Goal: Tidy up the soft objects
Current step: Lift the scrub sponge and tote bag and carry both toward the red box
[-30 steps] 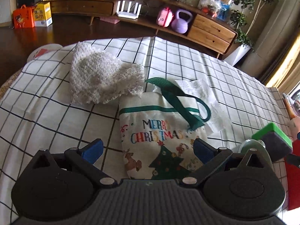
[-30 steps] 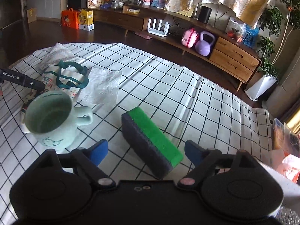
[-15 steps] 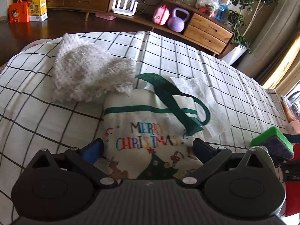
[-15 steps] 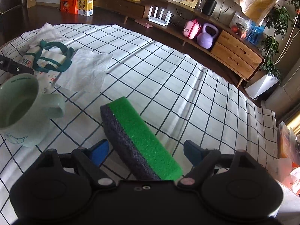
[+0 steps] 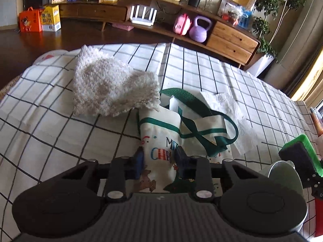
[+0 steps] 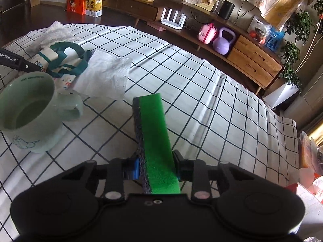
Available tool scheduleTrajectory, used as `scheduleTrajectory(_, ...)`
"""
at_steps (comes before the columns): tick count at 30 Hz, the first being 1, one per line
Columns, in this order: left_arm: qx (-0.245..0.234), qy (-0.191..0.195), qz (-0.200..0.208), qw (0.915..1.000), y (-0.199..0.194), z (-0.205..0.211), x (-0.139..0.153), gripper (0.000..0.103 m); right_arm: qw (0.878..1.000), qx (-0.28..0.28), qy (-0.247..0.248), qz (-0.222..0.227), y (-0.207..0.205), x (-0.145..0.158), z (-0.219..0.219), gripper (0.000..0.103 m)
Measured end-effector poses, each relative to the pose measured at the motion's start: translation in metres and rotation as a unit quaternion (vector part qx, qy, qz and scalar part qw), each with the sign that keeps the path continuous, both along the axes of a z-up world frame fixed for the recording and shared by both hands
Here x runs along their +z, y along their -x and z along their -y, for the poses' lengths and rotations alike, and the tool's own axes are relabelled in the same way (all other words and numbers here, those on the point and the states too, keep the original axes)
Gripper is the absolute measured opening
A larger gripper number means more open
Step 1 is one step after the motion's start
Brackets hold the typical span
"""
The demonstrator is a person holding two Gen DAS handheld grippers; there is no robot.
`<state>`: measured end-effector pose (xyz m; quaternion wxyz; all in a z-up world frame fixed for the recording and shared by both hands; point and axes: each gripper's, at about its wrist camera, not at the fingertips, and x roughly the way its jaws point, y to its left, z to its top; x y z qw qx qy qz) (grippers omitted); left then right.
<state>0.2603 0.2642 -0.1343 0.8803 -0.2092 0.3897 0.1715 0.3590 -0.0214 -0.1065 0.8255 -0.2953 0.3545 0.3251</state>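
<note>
My left gripper (image 5: 160,161) is shut on the white Christmas tote bag (image 5: 161,133) with green handles, bunching its cloth between the blue pads. A fluffy white towel (image 5: 109,88) lies just beyond the bag. My right gripper (image 6: 155,166) is shut on a green and dark grey sponge (image 6: 154,133), held above the checked tablecloth. The sponge also shows at the right edge of the left wrist view (image 5: 300,157). The bag (image 6: 60,58) and towel (image 6: 54,32) show at far left in the right wrist view.
A pale green mug (image 6: 30,111) stands left of the sponge. A white paper napkin (image 6: 105,78) lies beside the bag. The checked tablecloth (image 6: 201,100) covers the table. A wooden sideboard (image 6: 252,60) with a purple kettlebell stands behind. Red items sit at the right edge.
Both grippers have closed: the left one on the tote bag, the right one on the sponge, which now stands lifted and lengthwise between the fingers.
</note>
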Motion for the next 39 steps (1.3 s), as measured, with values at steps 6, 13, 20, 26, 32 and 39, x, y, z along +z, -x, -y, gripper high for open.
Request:
scheduleTrajectory(6,-0.004,-0.016,0.036,0.9992,0.016,0.004,0.014,0.017,0.999,-0.02,-0.03,0.018,0.011,0.015,0.005,0.029)
scheduleTrajectory(13,-0.009,-0.038,0.07,0.9968,0.041,0.015,0.035,0.014,0.995,-0.055,-0.088,0.012,0.032,0.038,0.023,0.029)
scheduleTrajectory(20,-0.016,-0.046,0.088,0.9949,0.07,0.021,0.055,0.012,0.989,-0.077,-0.126,-0.007,0.065,0.054,0.046,0.029)
scheduleTrajectory(26,-0.01,-0.047,0.078,0.9958,0.095,0.023,0.063,0.011,0.984,-0.087,-0.152,-0.021,0.099,0.064,0.066,0.029)
scheduleTrajectory(32,-0.014,-0.048,0.088,0.9948,0.124,0.031,0.079,0.011,0.982,-0.094,-0.163,-0.032,0.134,0.069,0.085,0.029)
scheduleTrajectory(39,-0.025,-0.039,0.102,0.9937,0.155,0.052,0.097,0.011,0.975,-0.106,-0.186,-0.052,0.163,0.074,0.109,0.029)
